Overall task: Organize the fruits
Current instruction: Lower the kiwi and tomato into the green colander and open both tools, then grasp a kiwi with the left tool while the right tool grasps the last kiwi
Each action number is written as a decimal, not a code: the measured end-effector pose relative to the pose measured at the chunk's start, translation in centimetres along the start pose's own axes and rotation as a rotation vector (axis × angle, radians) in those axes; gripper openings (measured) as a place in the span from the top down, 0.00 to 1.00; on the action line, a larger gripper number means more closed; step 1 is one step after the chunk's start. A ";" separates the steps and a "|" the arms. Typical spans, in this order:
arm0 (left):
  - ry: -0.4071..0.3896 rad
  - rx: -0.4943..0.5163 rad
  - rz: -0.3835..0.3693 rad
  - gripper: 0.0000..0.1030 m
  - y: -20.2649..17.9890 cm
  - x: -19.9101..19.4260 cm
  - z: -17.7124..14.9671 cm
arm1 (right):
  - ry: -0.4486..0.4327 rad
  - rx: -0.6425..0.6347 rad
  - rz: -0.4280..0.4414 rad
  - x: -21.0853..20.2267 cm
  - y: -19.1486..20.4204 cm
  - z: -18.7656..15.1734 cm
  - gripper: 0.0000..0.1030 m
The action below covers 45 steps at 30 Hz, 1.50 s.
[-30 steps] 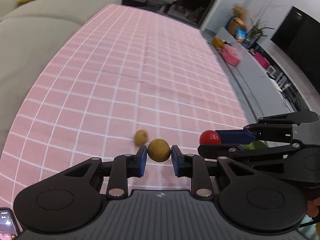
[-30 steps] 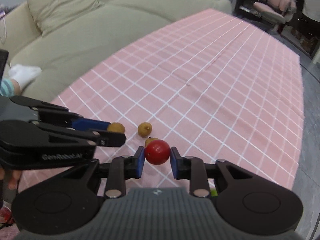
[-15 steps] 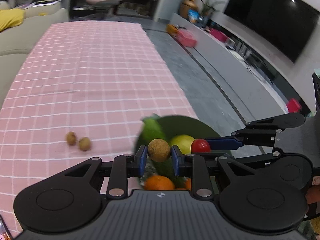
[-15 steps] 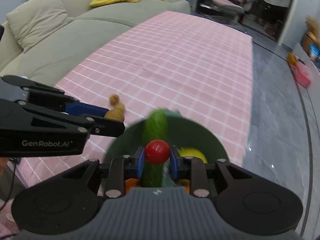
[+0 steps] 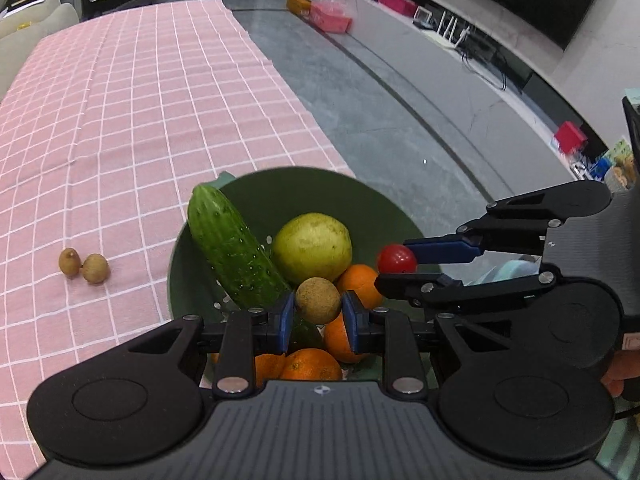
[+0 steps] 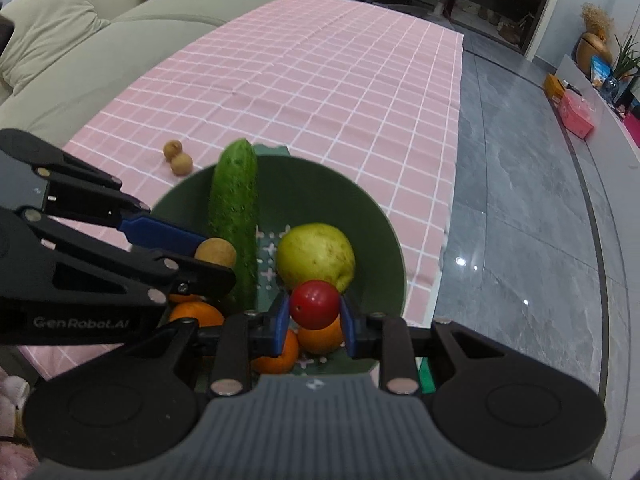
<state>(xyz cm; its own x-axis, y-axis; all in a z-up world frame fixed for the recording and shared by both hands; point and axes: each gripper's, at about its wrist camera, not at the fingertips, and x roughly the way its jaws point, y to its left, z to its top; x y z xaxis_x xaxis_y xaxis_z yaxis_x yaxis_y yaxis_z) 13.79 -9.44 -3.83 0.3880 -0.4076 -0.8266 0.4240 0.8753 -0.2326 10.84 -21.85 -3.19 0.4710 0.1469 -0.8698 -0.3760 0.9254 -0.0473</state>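
Left wrist view, my grip: my left gripper (image 5: 318, 316) is clamped on a small brown fruit (image 5: 318, 300), held above the green bowl (image 5: 176, 280).
Left wrist view, bowl contents: a cucumber (image 5: 234, 254) leans on the rim, with a yellow-green pear (image 5: 314, 248) and oranges (image 5: 310, 366) piled below.
Left wrist view, risk: if I let go here, the round fruit may strike an orange, bounce and roll out; the cucumber could also be knocked off the rim.
Left wrist view, leftovers: two more brown fruits (image 5: 84, 266) lie touching each other on the pink checked table (image 5: 120, 100), beside the bowl, not yet gathered.
Right wrist view, my grip: my right gripper (image 6: 314, 322) is closed on a red cherry tomato (image 6: 314, 304), over the bowl's near side, just above an orange.
Right wrist view, risk: the left gripper's fingers sit close beside mine; I judge a careless lowering could bump them together, or squeeze the tomato too hard.
Right wrist view, edge: the bowl stands near the table's edge, so an escaping fruit may drop to the grey floor (image 6: 520, 200).
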 end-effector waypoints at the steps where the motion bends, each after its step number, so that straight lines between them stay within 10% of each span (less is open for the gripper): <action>1: 0.007 0.002 0.003 0.72 0.1 0.3 0.0 | 0.006 -0.003 0.001 0.3 0.0 -0.1 0.77; 27: 0.083 -0.026 -0.072 0.58 1.3 2.2 -0.1 | 0.088 -0.095 0.017 3.2 0.3 0.1 0.74; 45: -0.081 -0.052 -0.005 0.44 1.7 -4.4 0.8 | -0.031 -0.107 -0.073 -1.7 1.8 1.1 0.31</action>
<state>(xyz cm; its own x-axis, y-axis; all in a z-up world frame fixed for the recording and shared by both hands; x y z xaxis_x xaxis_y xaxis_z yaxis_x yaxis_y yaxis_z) 13.43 -6.37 -0.20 0.4513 -0.4301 -0.7819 0.3839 0.8845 -0.2650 10.28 -20.01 -1.26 0.5237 0.0930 -0.8468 -0.4223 0.8917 -0.1632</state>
